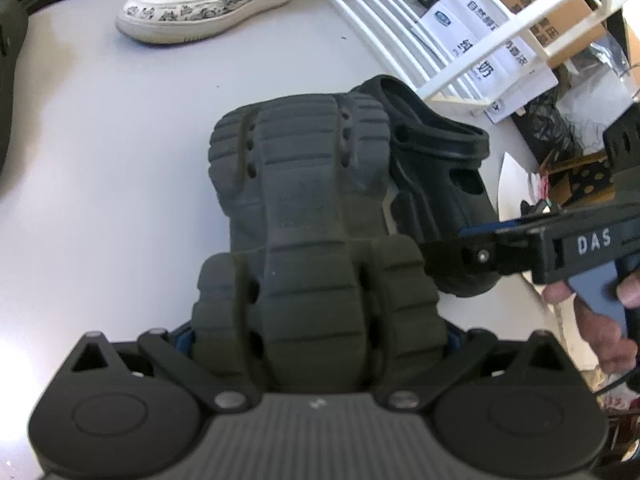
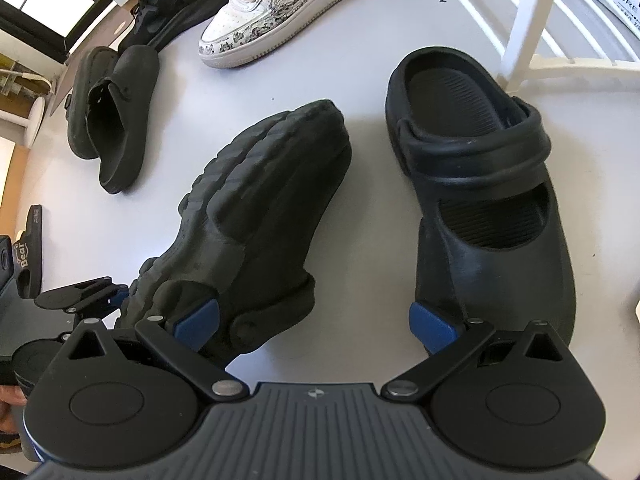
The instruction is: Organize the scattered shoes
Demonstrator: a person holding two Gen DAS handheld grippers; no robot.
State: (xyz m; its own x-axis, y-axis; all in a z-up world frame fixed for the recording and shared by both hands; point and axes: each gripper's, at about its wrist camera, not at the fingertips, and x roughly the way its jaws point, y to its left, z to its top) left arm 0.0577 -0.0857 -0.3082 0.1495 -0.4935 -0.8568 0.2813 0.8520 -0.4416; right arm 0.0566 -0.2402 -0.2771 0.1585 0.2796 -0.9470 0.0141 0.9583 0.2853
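A dark grey clog (image 1: 304, 208) fills the left wrist view, its ridged sole turned toward the camera. My left gripper (image 1: 320, 336) is shut on one end of it, fingers pressed to both sides. In the right wrist view the same clog (image 2: 260, 208) lies tilted on its side on the white table (image 2: 360, 288). Its mate, a black clog (image 2: 480, 200), stands upright to the right, strap across its opening. My right gripper (image 2: 316, 324) is open between the two clogs; its left blue pad (image 2: 196, 320) touches the tilted clog's strap pivot. The right gripper (image 1: 472, 248) also shows beside the black clog (image 1: 440, 168).
A white printed sneaker (image 2: 288, 12) lies at the far side, and dark slip-on shoes (image 2: 116, 120) and a black sneaker (image 2: 172, 4) at the left. A "Bear" slide (image 2: 28, 256) sits at the left edge. A white slatted rack (image 2: 528, 20) stands right of the clogs.
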